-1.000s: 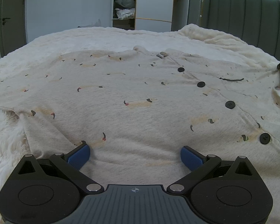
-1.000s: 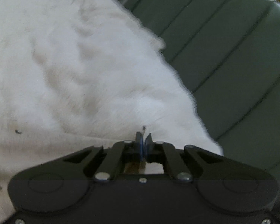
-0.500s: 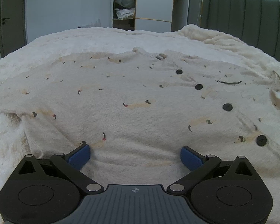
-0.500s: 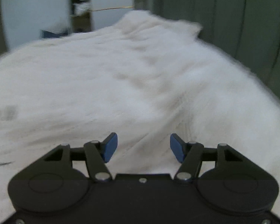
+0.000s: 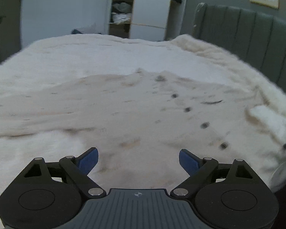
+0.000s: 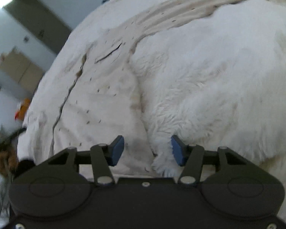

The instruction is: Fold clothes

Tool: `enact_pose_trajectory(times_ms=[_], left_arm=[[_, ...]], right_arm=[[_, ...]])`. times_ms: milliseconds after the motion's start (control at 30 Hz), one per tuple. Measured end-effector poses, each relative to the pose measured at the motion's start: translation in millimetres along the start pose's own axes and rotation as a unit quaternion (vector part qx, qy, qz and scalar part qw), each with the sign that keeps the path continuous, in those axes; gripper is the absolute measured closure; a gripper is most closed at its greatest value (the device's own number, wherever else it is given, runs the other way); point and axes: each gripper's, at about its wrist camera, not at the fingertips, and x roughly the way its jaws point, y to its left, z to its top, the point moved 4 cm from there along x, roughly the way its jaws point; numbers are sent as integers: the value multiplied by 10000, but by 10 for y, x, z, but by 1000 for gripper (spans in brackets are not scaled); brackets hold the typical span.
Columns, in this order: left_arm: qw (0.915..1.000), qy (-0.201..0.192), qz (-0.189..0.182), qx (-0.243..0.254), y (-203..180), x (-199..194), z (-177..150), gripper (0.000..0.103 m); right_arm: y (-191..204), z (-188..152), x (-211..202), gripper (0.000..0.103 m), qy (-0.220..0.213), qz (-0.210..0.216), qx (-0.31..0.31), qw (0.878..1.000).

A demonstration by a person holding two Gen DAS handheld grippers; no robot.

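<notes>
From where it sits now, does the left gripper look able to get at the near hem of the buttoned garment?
Probably yes. The left gripper is open just above the garment, which lies flat on the fluffy blanket; nothing lies between the fingers and the cloth.

Right gripper point(image 6: 146, 150) w/ blue pads point(image 6: 117, 149) spread apart, a tuft of the fluffy white blanket point(image 6: 209, 87) poking up btwn them. Cream speckled garment point(image 6: 97, 99) lies flat on the bed just left of the blanket's edge, dark placket line running along it.
</notes>
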Motion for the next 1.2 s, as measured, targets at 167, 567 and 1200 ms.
enact_pose_trajectory(times_ms=[167,567,1200], left_arm=[[9974,336,111,-632,185,-35,-220,36],[9733,1581,-714,-1504,81,229,-826,69],[9586,2196,-541,-1727,276,-168,-741,95]], right_arm=[[100,-157,89,58,-198,715,570,9956],[4,-395,401,86,163,675,888,9936],[-131,-460,-79,88,-581,-98,1467,9874]])
